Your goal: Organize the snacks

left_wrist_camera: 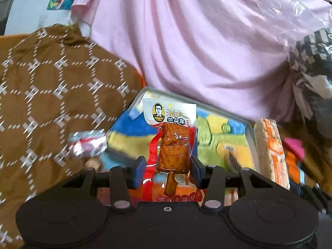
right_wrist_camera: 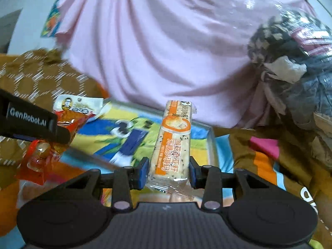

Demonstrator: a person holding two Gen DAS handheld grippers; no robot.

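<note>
My left gripper [left_wrist_camera: 168,171] is shut on a red and white packet of brown tofu snack [left_wrist_camera: 173,145] and holds it above a colourful cartoon-printed tray [left_wrist_camera: 250,143]. The same packet [right_wrist_camera: 68,124] shows in the right wrist view, pinched by the left gripper's black finger [right_wrist_camera: 31,122]. My right gripper [right_wrist_camera: 168,171] is shut on an orange and white cracker bar [right_wrist_camera: 173,139], held upright over the tray [right_wrist_camera: 211,145]. That bar also shows in the left wrist view [left_wrist_camera: 269,151] beside the tray's right rim.
A small silver and red wrapper [left_wrist_camera: 88,144] lies left of the tray on a brown patterned cloth [left_wrist_camera: 51,87]. A pink draped sheet [left_wrist_camera: 186,47] rises behind the tray. A clear plastic bag of dark checked fabric [right_wrist_camera: 290,62] sits at the right.
</note>
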